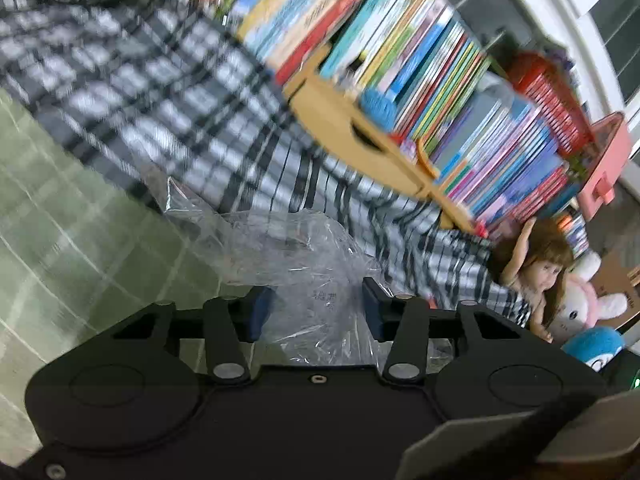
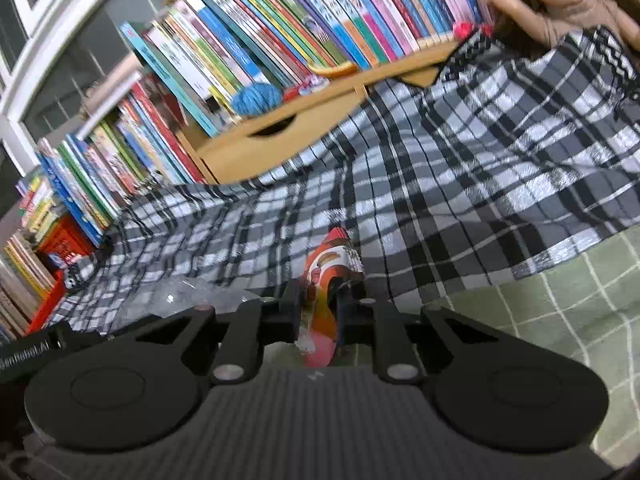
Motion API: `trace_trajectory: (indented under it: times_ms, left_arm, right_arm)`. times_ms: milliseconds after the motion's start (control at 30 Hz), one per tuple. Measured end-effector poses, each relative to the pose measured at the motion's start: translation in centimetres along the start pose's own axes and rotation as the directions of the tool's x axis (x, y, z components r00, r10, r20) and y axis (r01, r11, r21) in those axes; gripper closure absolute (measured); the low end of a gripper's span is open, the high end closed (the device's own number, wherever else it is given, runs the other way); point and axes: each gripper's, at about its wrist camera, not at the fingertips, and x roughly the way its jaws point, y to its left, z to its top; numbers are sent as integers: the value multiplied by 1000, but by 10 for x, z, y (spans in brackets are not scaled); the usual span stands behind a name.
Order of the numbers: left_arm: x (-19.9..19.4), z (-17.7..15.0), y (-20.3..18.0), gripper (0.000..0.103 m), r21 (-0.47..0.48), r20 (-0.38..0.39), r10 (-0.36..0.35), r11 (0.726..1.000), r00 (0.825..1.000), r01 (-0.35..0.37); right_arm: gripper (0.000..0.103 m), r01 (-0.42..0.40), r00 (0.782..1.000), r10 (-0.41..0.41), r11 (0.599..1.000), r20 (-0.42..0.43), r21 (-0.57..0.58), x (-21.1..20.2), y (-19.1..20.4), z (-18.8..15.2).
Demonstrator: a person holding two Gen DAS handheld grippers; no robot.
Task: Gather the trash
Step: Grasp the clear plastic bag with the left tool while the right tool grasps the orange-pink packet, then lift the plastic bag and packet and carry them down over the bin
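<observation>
Left claw (image 1: 316, 312) pinches a crumpled clear plastic bag (image 1: 296, 256); right claw (image 2: 318, 304) pinches an orange snack wrapper (image 2: 330, 276) above the plaid cloth (image 2: 460, 168). Both look light, flimsy, slippery; bunched folds likely grip best.

nothing reads clearly — the clear plastic bag (image 1: 304, 264) carries small dark print, too blurred to make out; the book spines (image 2: 248, 48) show titles too smeared; white lettering on the black bar (image 2: 24, 354) is cut off.
</observation>
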Motion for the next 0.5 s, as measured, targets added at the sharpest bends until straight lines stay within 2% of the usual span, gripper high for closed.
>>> trace_trajectory:
  times_ms: [100, 233, 500]
  left_arm:
    - [-23, 12, -6, 60, 13, 54, -19, 1000, 998, 19]
    - [-52, 21, -15, 60, 55, 98, -14, 998, 995, 9]
    - [-104, 4, -24, 60, 152, 109, 7, 988, 994, -24]
  right_arm:
    - [83, -4, 1000, 4, 1000, 17, -19, -15, 5, 1]
    - [83, 2, 1000, -1, 1000, 25, -28, -31, 9, 0]
    - [83, -1, 1000, 2, 999, 17, -46, -71, 16, -17]
